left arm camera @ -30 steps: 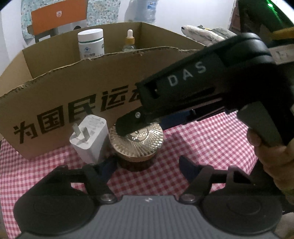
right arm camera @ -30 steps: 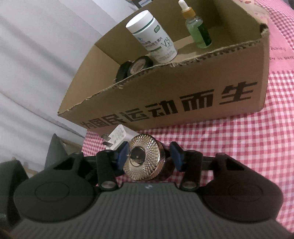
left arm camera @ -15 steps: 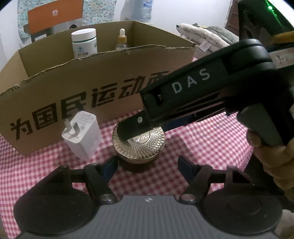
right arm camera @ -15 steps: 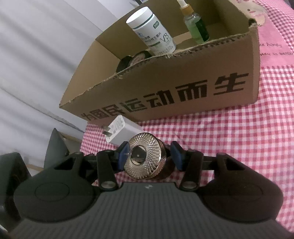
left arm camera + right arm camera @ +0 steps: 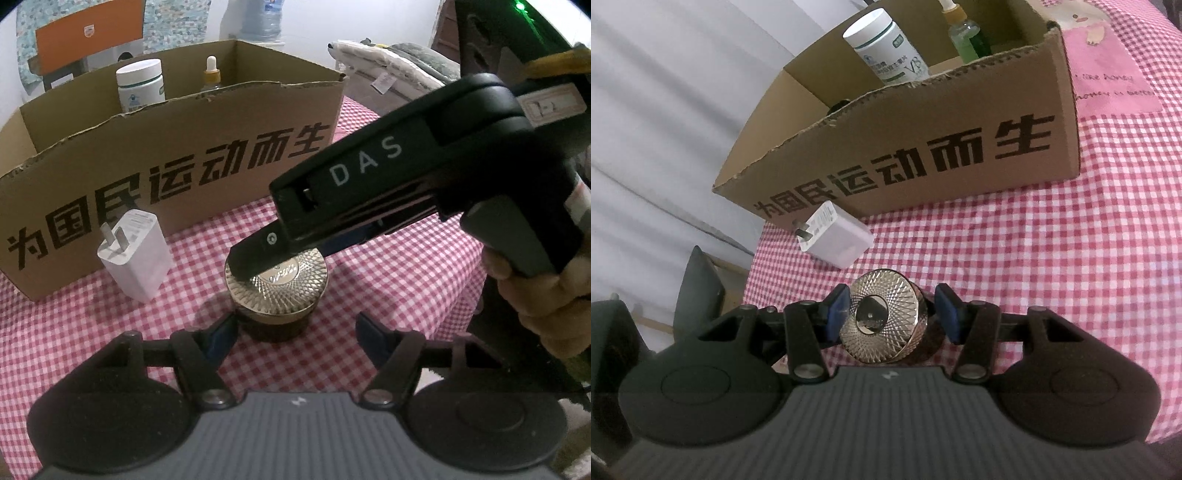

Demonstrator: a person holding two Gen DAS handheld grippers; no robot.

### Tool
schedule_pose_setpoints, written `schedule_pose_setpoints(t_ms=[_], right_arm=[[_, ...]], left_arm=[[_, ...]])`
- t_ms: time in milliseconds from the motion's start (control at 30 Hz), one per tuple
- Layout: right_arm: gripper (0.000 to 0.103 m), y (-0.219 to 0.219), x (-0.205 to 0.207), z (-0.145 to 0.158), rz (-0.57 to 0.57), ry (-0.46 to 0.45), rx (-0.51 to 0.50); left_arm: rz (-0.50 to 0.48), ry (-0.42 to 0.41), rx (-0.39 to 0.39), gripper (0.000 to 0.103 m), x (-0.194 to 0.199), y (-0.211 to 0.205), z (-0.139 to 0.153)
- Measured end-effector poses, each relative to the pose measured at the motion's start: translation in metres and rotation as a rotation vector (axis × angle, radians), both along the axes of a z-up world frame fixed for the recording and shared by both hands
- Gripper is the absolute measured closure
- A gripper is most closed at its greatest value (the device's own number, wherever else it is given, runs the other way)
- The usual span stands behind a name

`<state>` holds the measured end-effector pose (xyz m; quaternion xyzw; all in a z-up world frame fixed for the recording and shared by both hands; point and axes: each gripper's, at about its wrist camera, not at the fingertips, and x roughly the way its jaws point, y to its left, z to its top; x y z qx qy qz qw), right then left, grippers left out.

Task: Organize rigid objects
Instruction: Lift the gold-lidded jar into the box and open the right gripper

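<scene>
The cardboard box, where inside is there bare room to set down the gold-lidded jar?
Inside the cardboard box, bare floor shows along the near wall, right of the white bottle and in front of the green dropper bottle. The left end looks crowded by a dark object. The gold-lidded jar sits between the right gripper's fingers.

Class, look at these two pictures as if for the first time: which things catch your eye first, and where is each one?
First comes the jar with the shiny gold patterned lid, sitting between the fingers of the right gripper on the red checked tablecloth. Behind it stands an open cardboard box printed with bold black characters, with a white bottle and a dropper bottle inside. A white charger plug stands just in front of the box.
</scene>
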<state>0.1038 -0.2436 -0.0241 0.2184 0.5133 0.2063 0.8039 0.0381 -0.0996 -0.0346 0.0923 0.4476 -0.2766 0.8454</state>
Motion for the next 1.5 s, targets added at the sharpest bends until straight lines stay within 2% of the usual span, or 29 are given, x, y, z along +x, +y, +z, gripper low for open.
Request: schedule_pose_setpoints(t_ms=[967,1167,1500], right_arm=[[0.048,-0.002,0.001,-0.006,-0.04,0.026,0.052],[0.047,0.001,0.003,-0.008,-0.049,0.022,0.042],[0.046,-0.001,0.003,-0.009,-0.053,0.015,0.05]], left_arm=[[-0.011,-0.071,0.092,0.037,0.03,-0.022,-0.014],[-0.019,-0.088,0.087,0.045,0.036,-0.024,-0.016],[-0.01,-0.079,0.072,0.046,0.041,-0.025,-0.016]])
